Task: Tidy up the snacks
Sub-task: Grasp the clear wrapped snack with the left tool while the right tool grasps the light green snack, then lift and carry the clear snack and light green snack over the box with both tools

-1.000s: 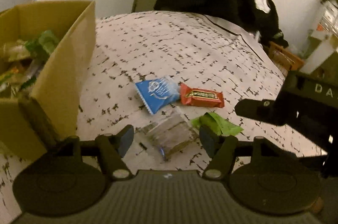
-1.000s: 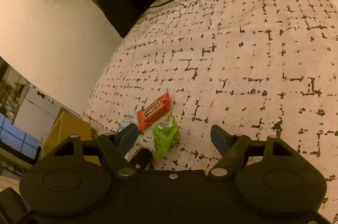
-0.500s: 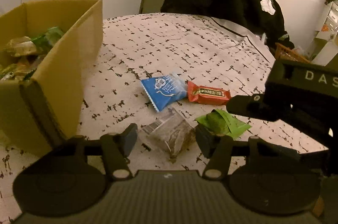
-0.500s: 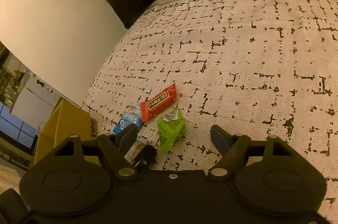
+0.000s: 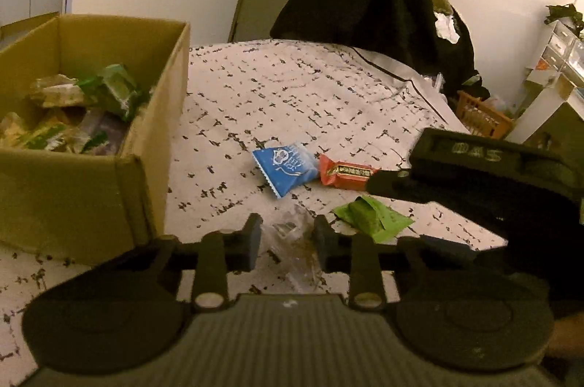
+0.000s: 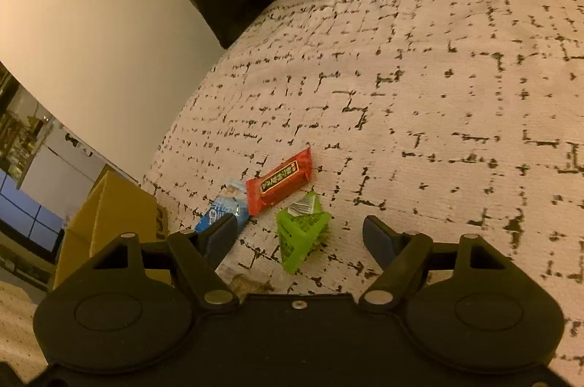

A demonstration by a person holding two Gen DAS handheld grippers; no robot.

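Now my left hand-held gripper (image 5: pixel 287 237) is closing on the clear snack packet (image 5: pixel 292 241) that lay between wider-spread fingers a moment ago; pick underway. Cardboard box (image 5: pixel 146 146) sits left; right hand-held gripper (image 6: pixel 299 233) closing, straddling green packet (image 6: pixel 301 230), untouched.

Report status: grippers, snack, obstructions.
Left gripper closing around clear packet. Right gripper closing, empty, over green packet. Box beside, path clear.
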